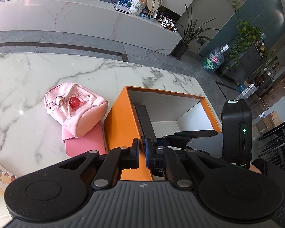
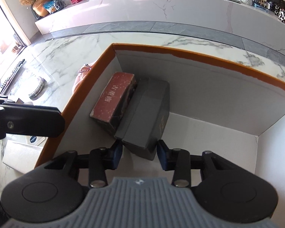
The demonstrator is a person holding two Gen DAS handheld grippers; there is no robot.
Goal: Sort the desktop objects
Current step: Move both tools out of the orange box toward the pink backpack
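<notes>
We're mid-placement: right gripper [image 2: 139, 154], jaws wide and holding nothing, is straddling the grey box [image 2: 148, 114] lying beside the red box [image 2: 112, 98] inside the orange bin [image 2: 199, 56], left gripper [image 1: 142, 153] is pinching its wall; next, probably the pink pouch [image 1: 76, 106].

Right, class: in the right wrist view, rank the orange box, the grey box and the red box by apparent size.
1. orange box, holding both others
2. grey box
3. red box

The grey box lies nearer the camera, so its lead over the red box is uncertain.
</notes>
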